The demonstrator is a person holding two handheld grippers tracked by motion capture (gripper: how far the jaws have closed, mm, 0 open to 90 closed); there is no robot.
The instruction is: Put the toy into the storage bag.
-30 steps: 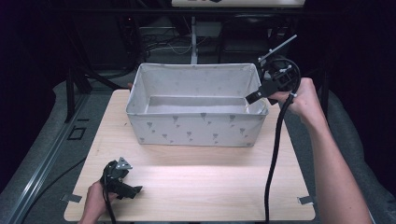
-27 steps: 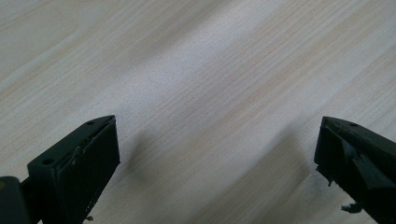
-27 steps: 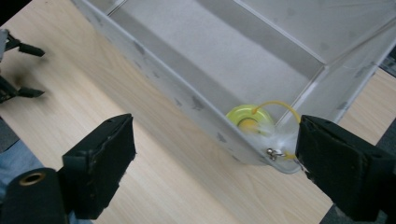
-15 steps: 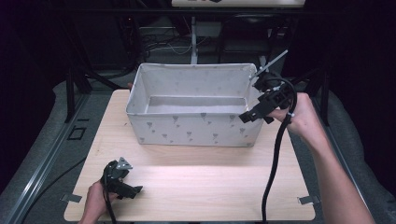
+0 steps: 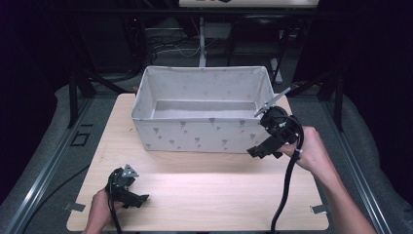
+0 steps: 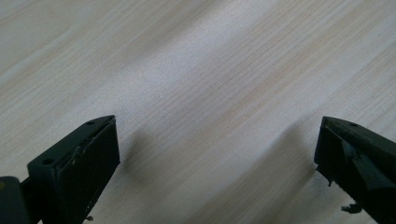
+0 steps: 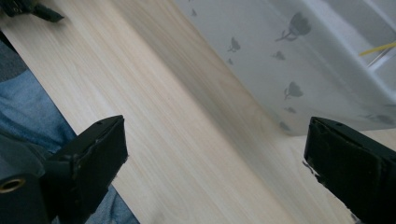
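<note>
At the lower left of the high view, the left gripper point(image 5: 127, 191) rests on the wooden counter point(image 5: 214, 195), jaws spread wide with nothing between them. At centre right, the right gripper point(image 5: 267, 146) hovers beside the near right corner of the white fabric bin point(image 5: 195, 134), jaws wide apart and empty, having just been opening.

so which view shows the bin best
The high view: the whole bin shows there, with rim, inside and patterned front wall. The right gripper view catches one blurred stretch of its patterned wall. The left gripper view looks at bare table.
</note>
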